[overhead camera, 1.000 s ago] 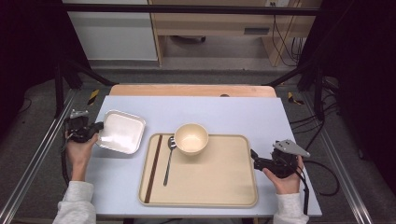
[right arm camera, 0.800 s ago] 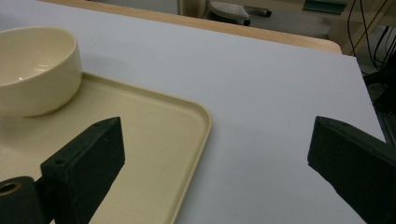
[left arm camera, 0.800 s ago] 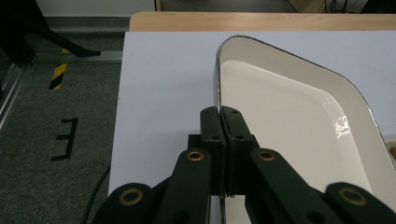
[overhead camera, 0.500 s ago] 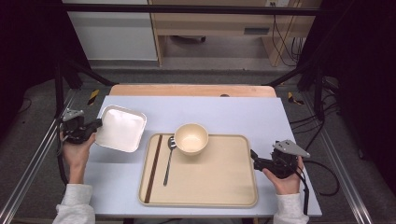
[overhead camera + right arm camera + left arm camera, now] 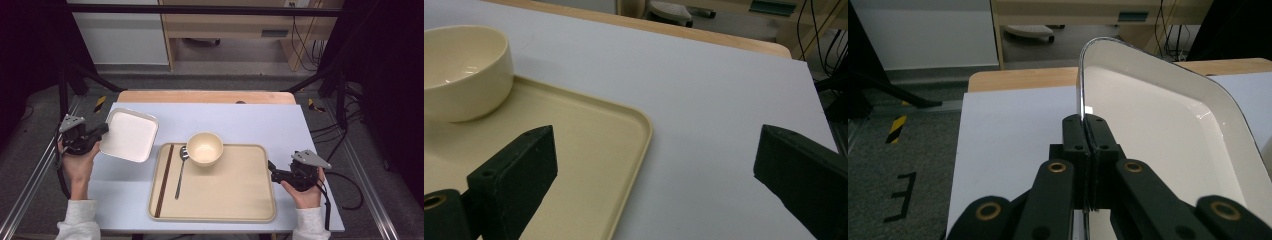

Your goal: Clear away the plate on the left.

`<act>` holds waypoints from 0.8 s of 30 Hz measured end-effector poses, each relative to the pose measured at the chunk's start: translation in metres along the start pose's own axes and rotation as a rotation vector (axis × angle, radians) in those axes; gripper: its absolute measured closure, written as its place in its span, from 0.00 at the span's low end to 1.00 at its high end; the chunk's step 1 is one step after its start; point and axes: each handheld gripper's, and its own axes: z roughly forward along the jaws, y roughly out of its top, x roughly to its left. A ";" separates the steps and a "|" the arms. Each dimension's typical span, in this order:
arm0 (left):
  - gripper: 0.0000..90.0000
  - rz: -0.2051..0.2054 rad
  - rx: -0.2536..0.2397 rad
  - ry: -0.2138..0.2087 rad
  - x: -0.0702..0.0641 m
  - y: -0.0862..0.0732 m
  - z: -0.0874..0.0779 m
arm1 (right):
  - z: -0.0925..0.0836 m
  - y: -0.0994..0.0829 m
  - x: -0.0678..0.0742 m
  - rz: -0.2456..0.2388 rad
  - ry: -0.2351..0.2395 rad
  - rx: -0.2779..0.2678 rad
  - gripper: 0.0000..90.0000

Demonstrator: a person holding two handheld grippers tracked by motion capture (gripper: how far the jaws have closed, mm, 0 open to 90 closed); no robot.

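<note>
Plate (image 5: 128,135) left of tray (image 5: 250,197), tilted, pinched at its rim by left gripper (image 5: 102,131). Jaw pads clamped on the edge plain from left gripper view (image 5: 1087,131). Right gripper (image 5: 271,169) wide apart, empty, beside tray's right edge.

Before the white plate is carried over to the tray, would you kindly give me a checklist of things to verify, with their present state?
1. Left hand-held gripper shut on the rim of the white plate: ok, jaws pinch the edge.
2. Plate lifted off the table: ok, it hangs tilted in the grip.
3. Room on the tray for the plate: ok, the part right of the bowl is bare.
4. Spoon and chopsticks out of the way: ok, they lie along the tray's left side.
5. Right hand-held gripper free: ok, jaws open, holding nothing, beside the tray's right edge.
6. Firmness of the grip on the thin rim: cannot tell.
</note>
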 end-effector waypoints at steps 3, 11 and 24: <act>0.99 0.018 -0.019 -0.008 -0.007 0.004 -0.006 | 0.000 0.000 0.000 0.002 -0.001 -0.001 0.05; 0.99 0.060 -0.056 -0.048 -0.028 0.012 -0.014 | 0.000 0.000 0.000 -0.001 0.000 -0.001 0.05; 0.99 0.136 -0.091 -0.136 -0.065 0.020 -0.024 | -0.002 0.001 -0.001 0.005 0.000 -0.005 0.05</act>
